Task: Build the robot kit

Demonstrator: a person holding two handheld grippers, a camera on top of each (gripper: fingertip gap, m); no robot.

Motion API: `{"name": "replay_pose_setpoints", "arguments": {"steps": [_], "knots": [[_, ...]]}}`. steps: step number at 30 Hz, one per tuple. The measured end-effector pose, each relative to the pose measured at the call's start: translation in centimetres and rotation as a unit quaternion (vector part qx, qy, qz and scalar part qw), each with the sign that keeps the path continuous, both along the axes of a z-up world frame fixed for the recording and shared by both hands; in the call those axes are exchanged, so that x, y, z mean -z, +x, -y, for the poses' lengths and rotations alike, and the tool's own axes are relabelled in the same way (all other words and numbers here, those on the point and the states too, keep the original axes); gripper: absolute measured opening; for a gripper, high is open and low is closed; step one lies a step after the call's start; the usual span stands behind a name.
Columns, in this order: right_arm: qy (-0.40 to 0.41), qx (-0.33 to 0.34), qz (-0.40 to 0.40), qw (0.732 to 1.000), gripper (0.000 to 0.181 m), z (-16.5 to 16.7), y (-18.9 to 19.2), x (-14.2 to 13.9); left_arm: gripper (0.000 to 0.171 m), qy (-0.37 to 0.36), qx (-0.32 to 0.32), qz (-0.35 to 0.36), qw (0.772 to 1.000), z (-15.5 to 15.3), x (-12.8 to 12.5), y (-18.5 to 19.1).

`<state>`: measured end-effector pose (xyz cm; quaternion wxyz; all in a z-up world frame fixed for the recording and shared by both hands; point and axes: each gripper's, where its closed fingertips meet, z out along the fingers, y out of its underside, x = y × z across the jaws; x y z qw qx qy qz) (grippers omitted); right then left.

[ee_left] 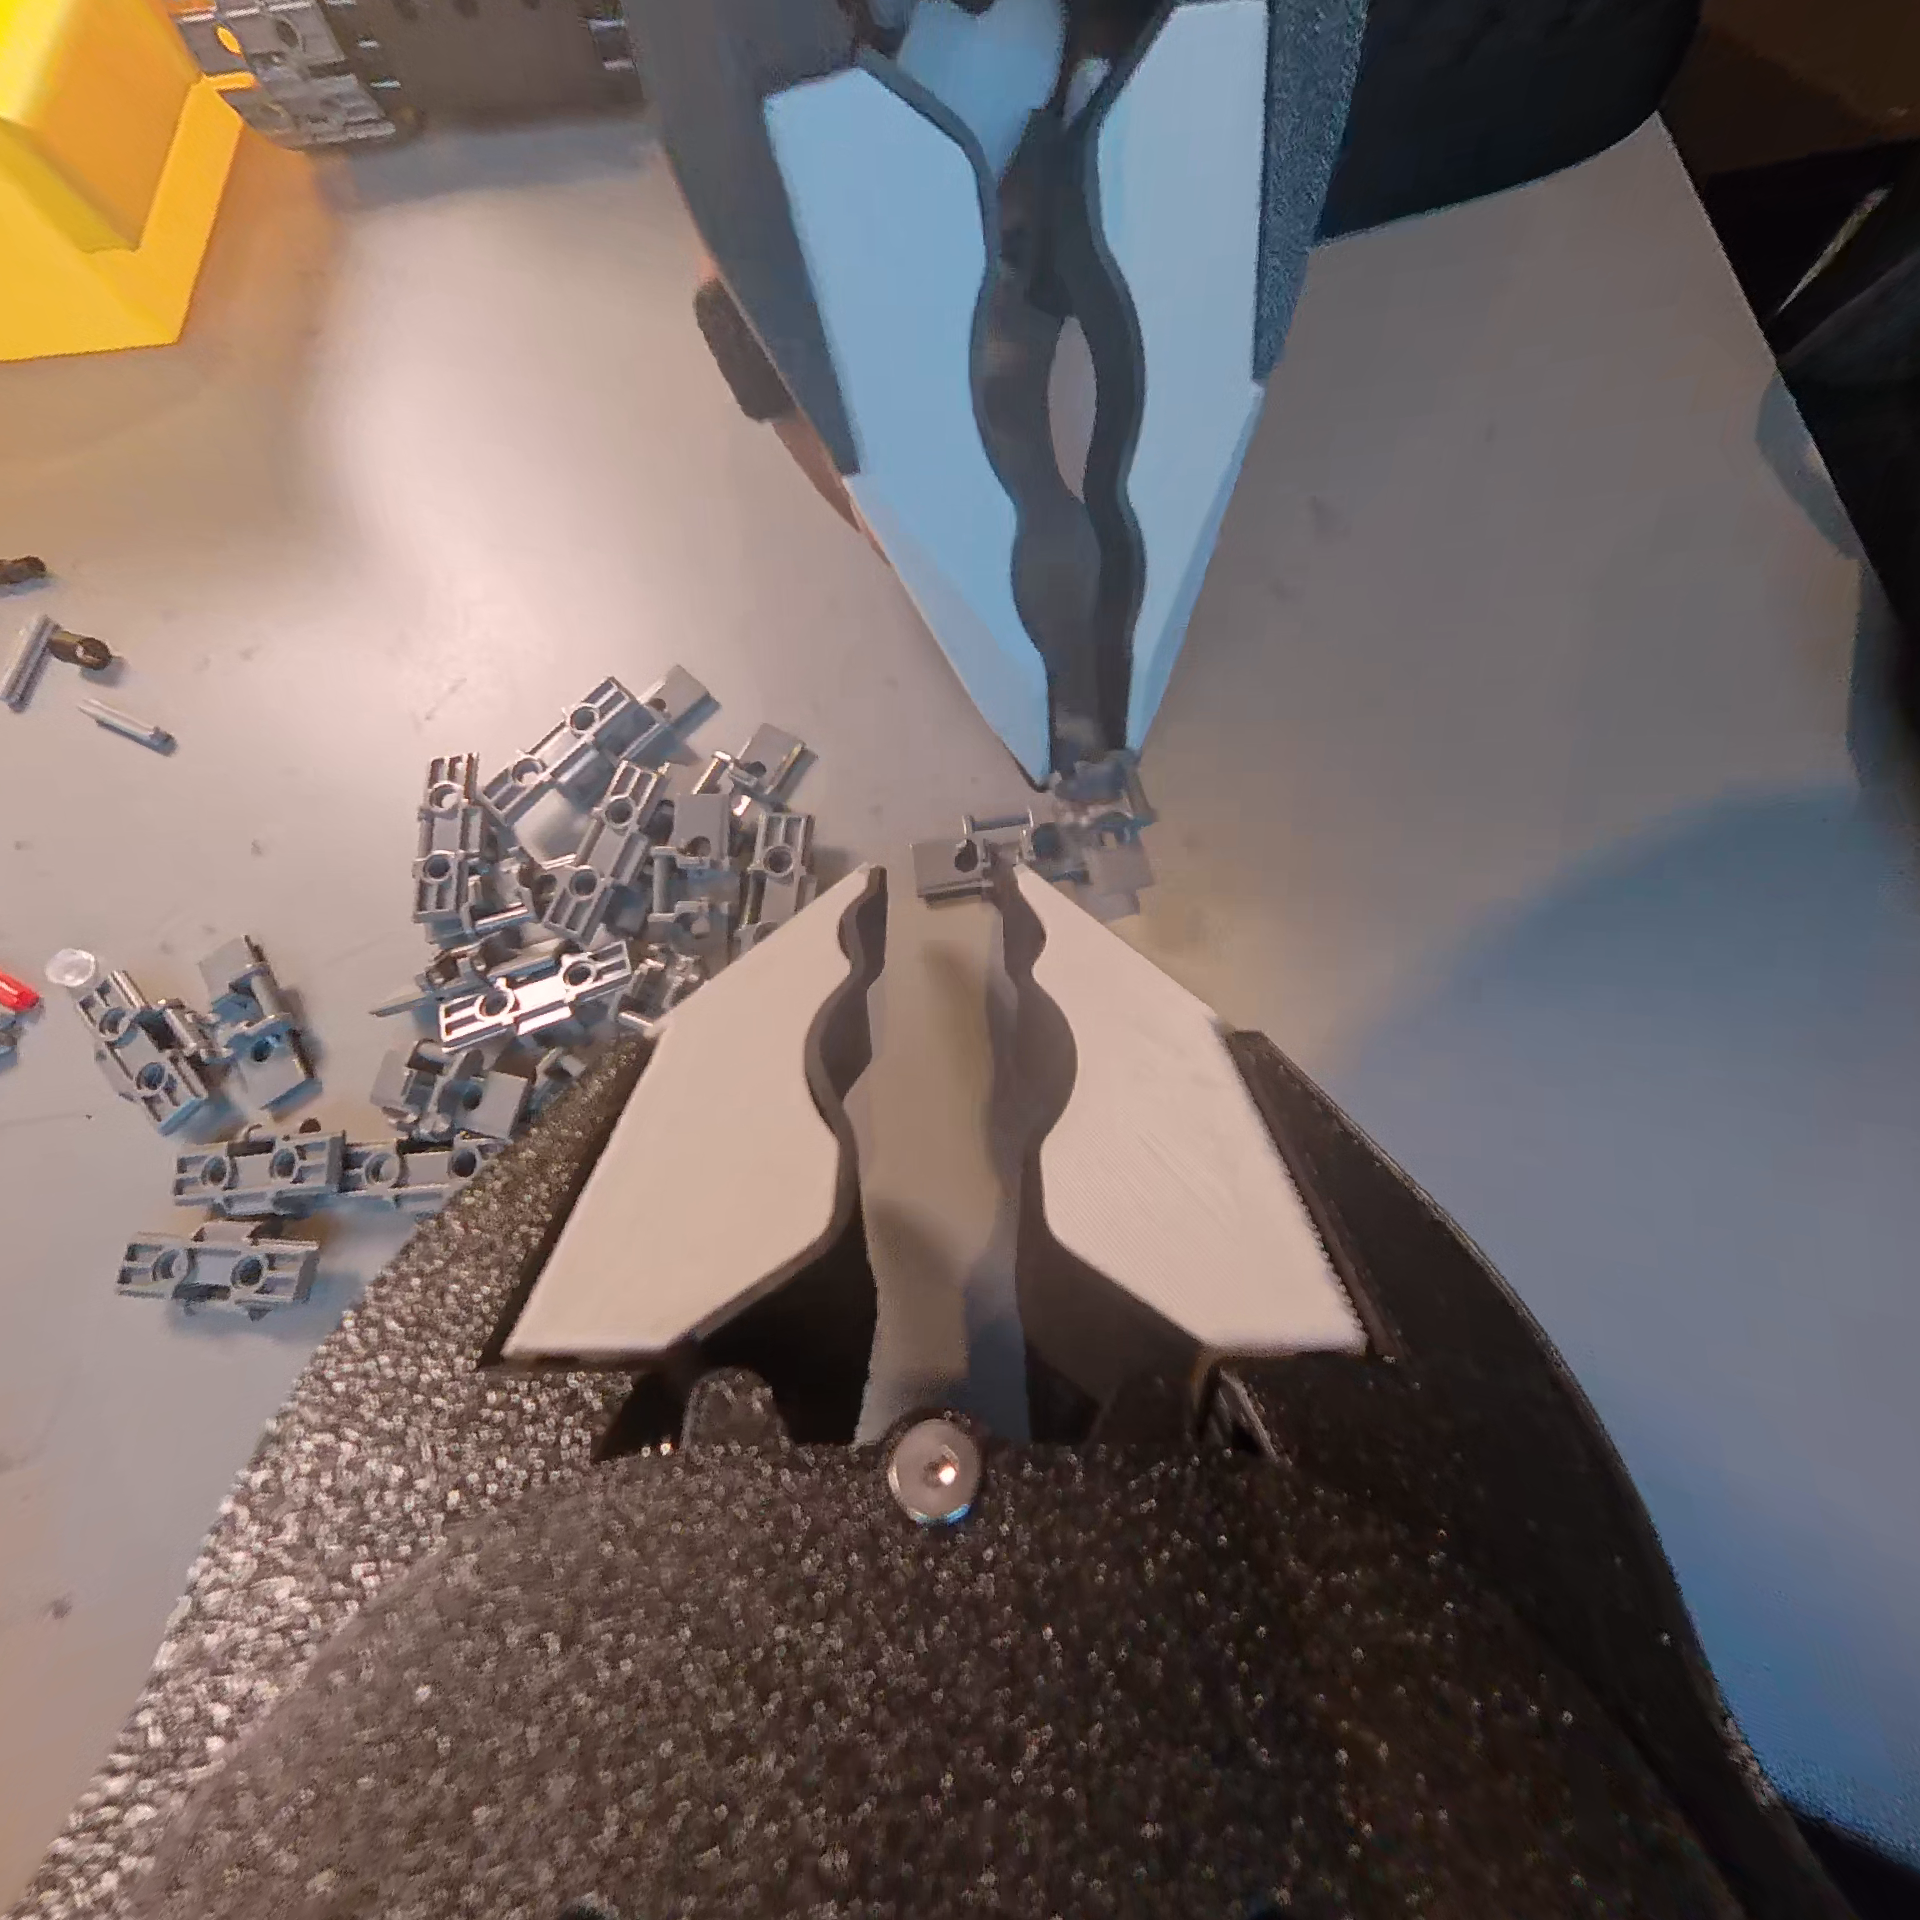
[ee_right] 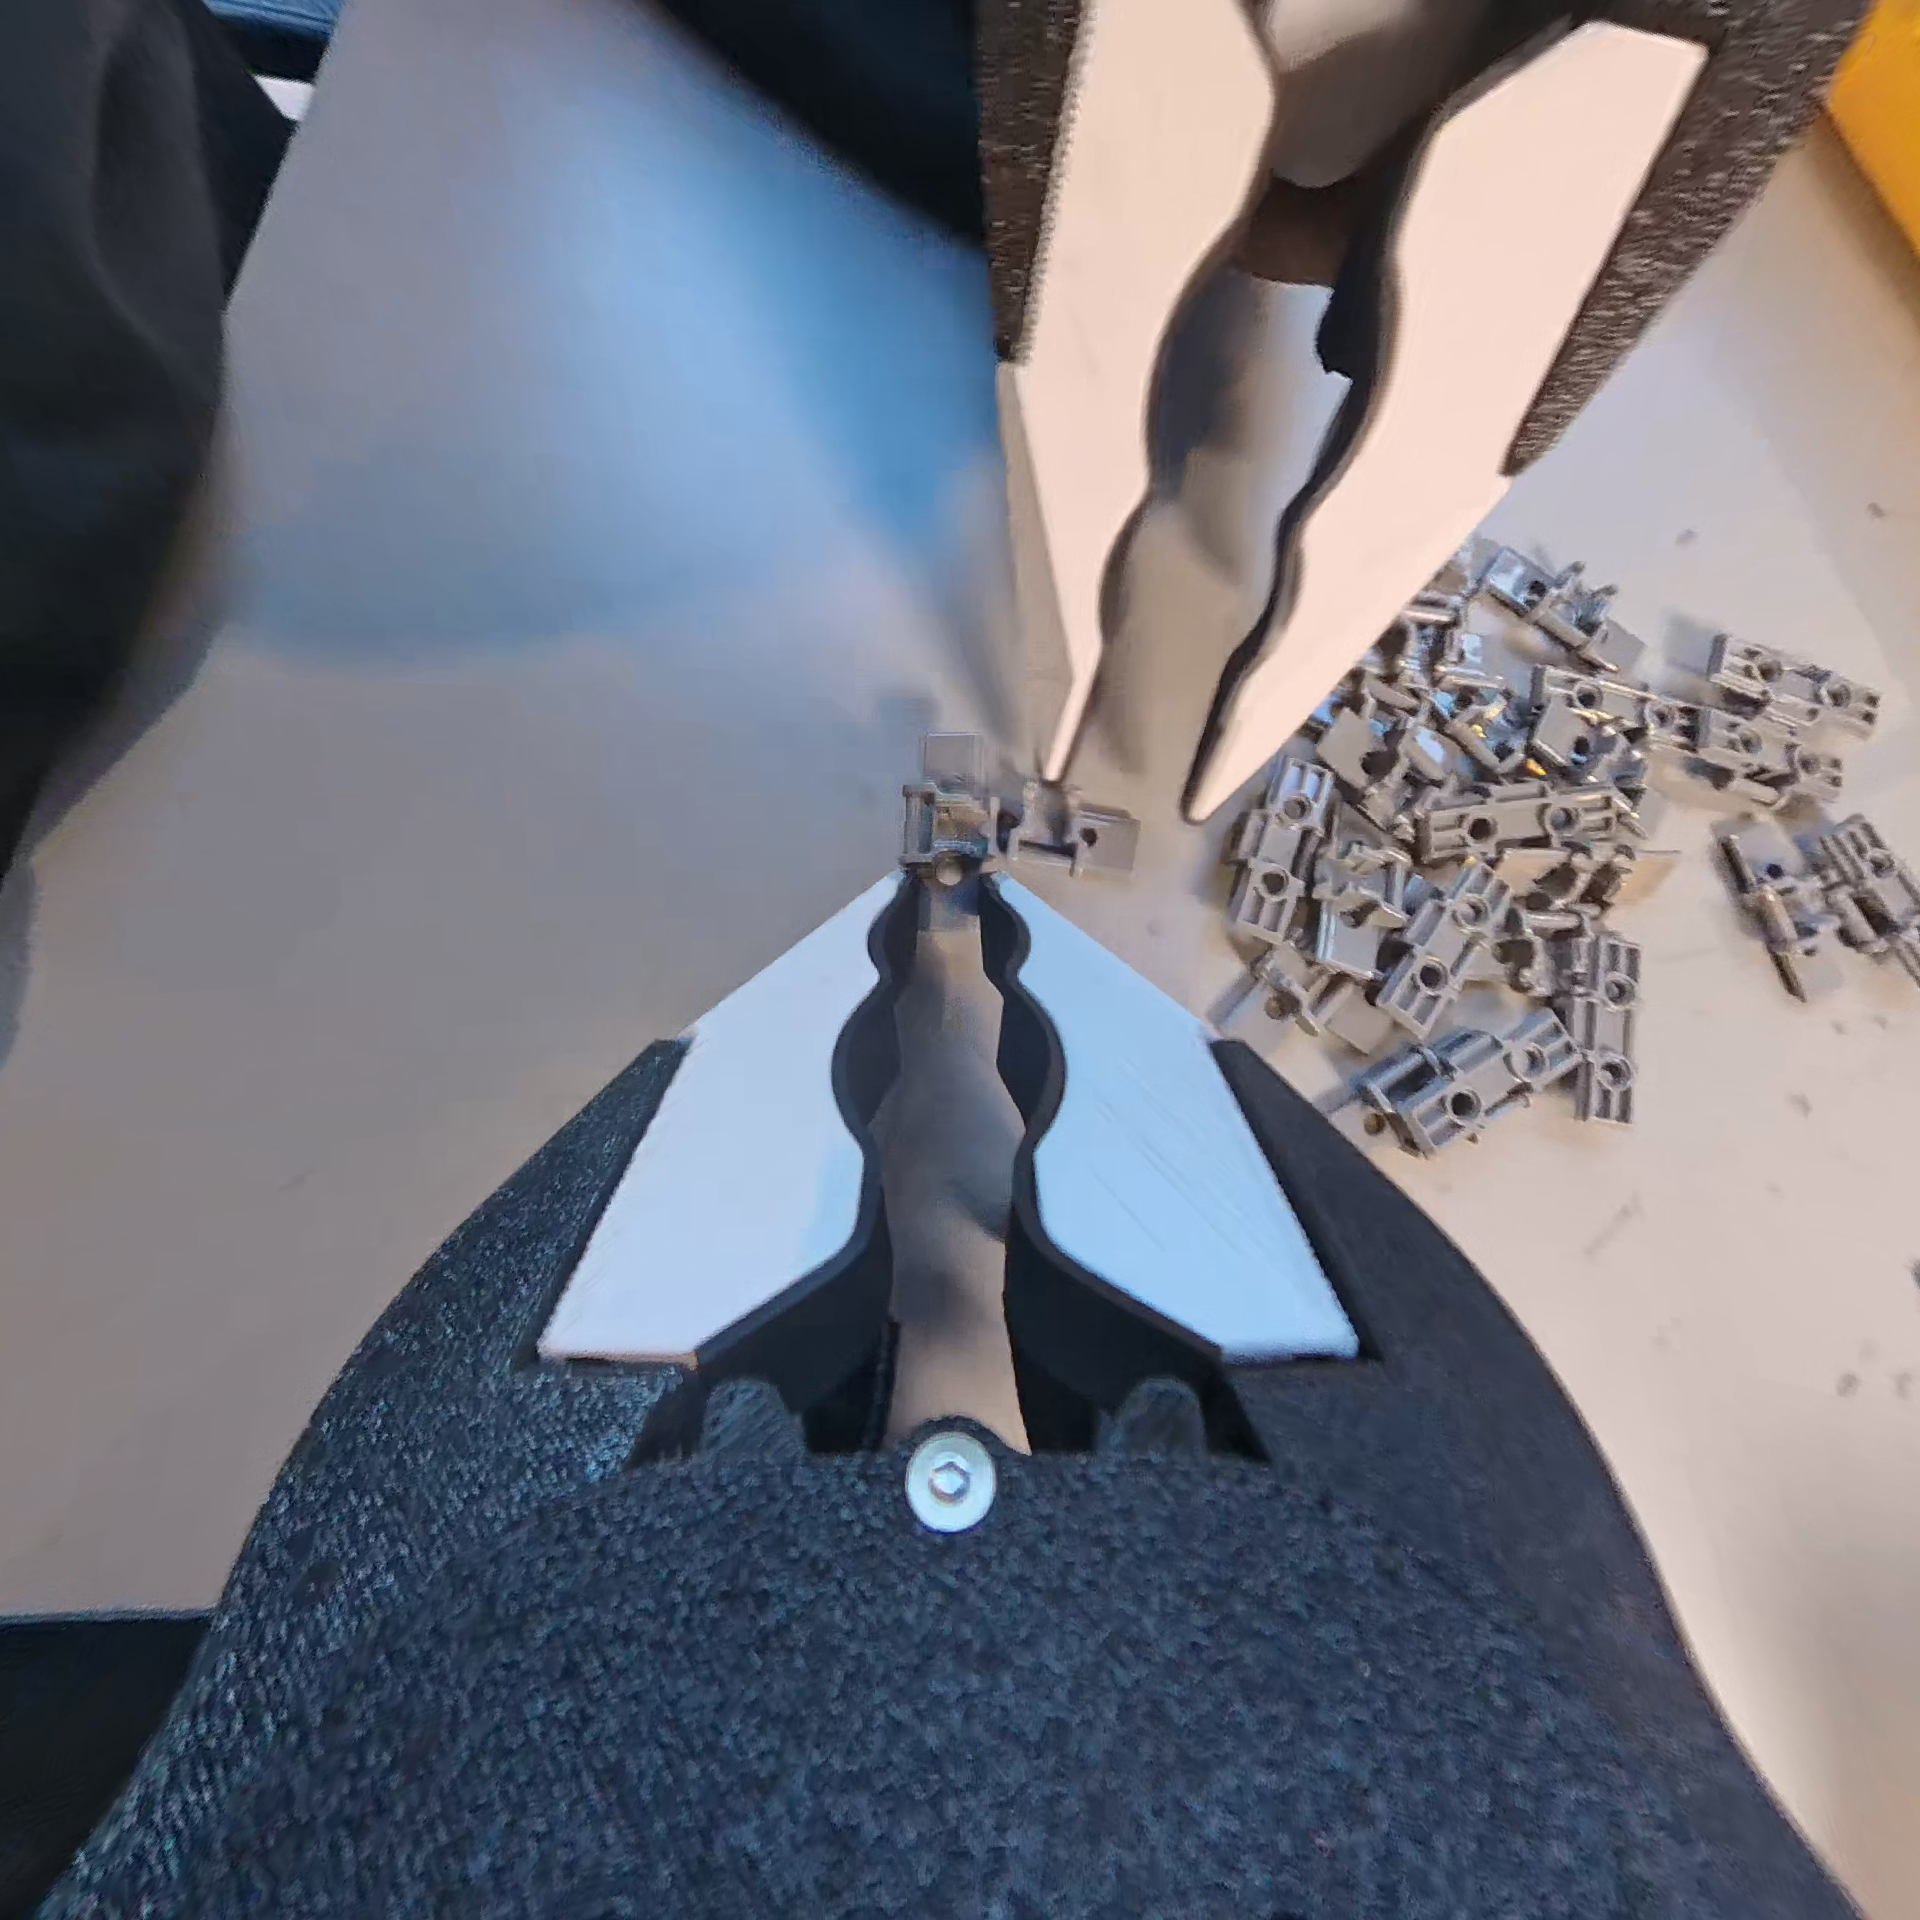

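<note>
Right gripper (ee_right: 948, 881) clamped on small grey clip (ee_right: 940, 821) above table (ee_right: 520, 831); left gripper (ee_left: 945, 883) fingers apart, beside second clip (ee_left: 951, 868). Light, stiff, likely slippery plastic (tiny); best pinched across flat sides. Pile (ee_left: 582, 883) near.

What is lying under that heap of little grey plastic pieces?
The heap of grey pieces rests on the pale table. Bare tabletop shows all around it; whatever lies beneath the stacked pieces is covered and cannot be seen.
</note>
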<state>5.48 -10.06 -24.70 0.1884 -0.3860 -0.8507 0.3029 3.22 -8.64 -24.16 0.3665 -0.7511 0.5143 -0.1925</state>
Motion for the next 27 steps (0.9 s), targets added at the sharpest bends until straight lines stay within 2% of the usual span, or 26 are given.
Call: {"name": "replay_pose_setpoints", "arguments": {"steps": [10,13,17,20,24,27], "knots": [[0.056,0.078,0.005,0.995,0.012,-4.9,0.4,-0.2,0.02,-0.026,0.051,-0.009,0.998,1.9,0.6,0.6],[0.07,0.098,0.003,0.993,0.012,-6.1,0.6,-0.5,0.017,-0.023,0.031,0.006,0.999,1.3,0.0,0.3],[0.064,0.095,0.01,0.993,0.012,-5.9,0.9,-0.5,0.02,-0.029,-0.015,-0.003,0.999,-0.1,0.4,-0.9],[0.066,0.09,0.02,0.994,0.012,-5.6,1.0,0.0,0.02,-0.032,-0.006,-0.017,0.999,0.2,0.9,-0.7],[0.062,0.087,0.021,0.994,0.011,-5.4,0.9,0.2,0.011,-0.033,0.017,-0.019,0.999,1.0,0.9,-0.3],[0.063,0.087,0.018,0.994,0.011,-5.4,0.7,0.1,0.014,-0.036,0.04,-0.02,0.998,1.8,0.9,0.4]]}}
